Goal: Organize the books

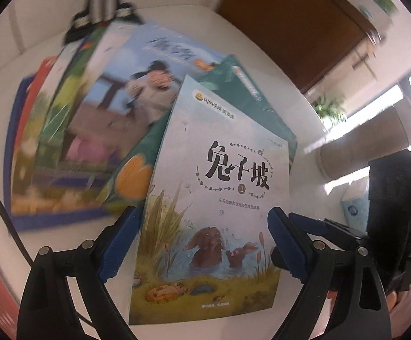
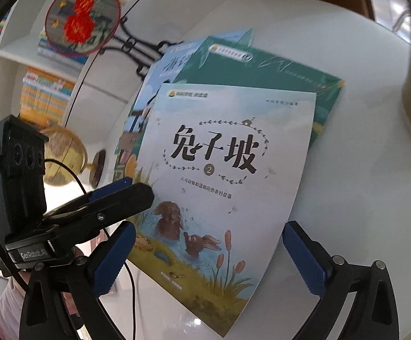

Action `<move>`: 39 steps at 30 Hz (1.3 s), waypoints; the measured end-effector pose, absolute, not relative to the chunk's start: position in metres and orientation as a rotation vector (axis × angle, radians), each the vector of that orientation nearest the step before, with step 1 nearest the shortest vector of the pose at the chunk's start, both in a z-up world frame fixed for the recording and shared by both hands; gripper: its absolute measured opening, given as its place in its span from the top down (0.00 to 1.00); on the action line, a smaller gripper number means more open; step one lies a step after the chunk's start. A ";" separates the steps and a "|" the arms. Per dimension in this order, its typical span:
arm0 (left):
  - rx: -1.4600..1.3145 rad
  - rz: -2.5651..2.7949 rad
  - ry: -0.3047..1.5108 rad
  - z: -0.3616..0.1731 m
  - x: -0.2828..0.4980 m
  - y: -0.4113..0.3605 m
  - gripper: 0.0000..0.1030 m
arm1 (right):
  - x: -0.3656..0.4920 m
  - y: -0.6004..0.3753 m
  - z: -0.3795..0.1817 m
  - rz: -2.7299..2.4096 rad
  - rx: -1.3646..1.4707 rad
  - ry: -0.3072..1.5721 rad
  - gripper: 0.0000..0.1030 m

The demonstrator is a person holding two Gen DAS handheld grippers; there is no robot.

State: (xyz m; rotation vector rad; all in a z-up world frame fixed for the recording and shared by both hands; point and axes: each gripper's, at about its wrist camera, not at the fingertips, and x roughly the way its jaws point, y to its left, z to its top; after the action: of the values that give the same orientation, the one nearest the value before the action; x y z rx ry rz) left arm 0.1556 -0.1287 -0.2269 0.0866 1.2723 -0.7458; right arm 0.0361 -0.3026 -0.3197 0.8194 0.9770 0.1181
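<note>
White tabletop (image 1: pixel 299 56) fills both views, with a brown wooden panel (image 1: pixel 296 19) at the upper right of the left wrist view and a white shelf unit of colourful book spines (image 2: pixel 43 90) at the upper left of the right wrist view.

A pale blue paperback with two brown rabbits in a pond on its cover (image 1: pixel 214 206) lies face up at the centre of both frames, on top of the other books. Directly beneath it, showing at its upper right, is a dark green paperback with an orange flower (image 1: pixel 242 99). Under that lies a light blue book with a figure in white clothing (image 1: pixel 137 90), blurred in the left wrist view. Further books fan out at the left of that view, too blurred to identify.

The left gripper (image 1: pixel 204 243) has its blue-padded jaws spread wide, one on either side of the rabbit book's lower half; in the right wrist view its black fingertip (image 2: pixel 137 195) overlaps the book's left edge, though actual contact cannot be confirmed.

The right gripper (image 2: pixel 209 257) is likewise spread wide, its pads flanking the book's lower portion and holding nothing.

A golden globe (image 2: pixel 63 153) stands at the left of the right wrist view.
</note>
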 end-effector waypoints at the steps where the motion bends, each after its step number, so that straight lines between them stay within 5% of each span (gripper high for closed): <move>1: 0.055 -0.725 1.283 -0.228 0.156 -0.120 0.14 | 0.039 -0.301 -0.320 0.130 0.813 0.982 0.00; 7: -0.163 -0.637 1.368 -0.247 0.157 -0.081 0.20 | 0.069 -0.284 -0.319 0.225 0.688 1.073 0.00; 13: -0.038 -0.642 1.328 -0.248 0.143 -0.089 0.21 | 0.072 -0.283 -0.320 0.245 0.711 1.083 0.02; 16: 0.014 -0.640 1.336 -0.252 0.136 -0.097 0.37 | 0.058 -0.289 -0.322 0.237 0.771 1.065 0.02; 18: 0.050 -0.636 1.347 -0.257 0.132 -0.104 0.40 | 0.050 -0.288 -0.323 0.260 0.807 1.065 0.01; 34: 0.017 -0.629 1.342 -0.256 0.141 -0.090 0.40 | 0.045 -0.279 -0.319 0.195 0.794 1.050 0.02; 35: -0.002 -0.637 1.345 -0.257 0.145 -0.091 0.45 | 0.043 -0.279 -0.320 0.191 0.805 1.037 0.02; 36: -0.004 -0.656 1.356 -0.259 0.148 -0.094 0.61 | 0.041 -0.280 -0.320 0.185 0.812 1.025 0.02; 39: 0.103 -0.655 1.338 -0.254 0.148 -0.104 0.62 | 0.041 -0.278 -0.318 0.168 0.788 1.026 0.06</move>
State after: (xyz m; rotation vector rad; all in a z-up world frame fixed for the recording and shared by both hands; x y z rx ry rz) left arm 0.1476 -0.1041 -0.2544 0.1027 1.3378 -0.6548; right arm 0.0408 -0.2777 -0.3180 0.7884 1.0263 0.1678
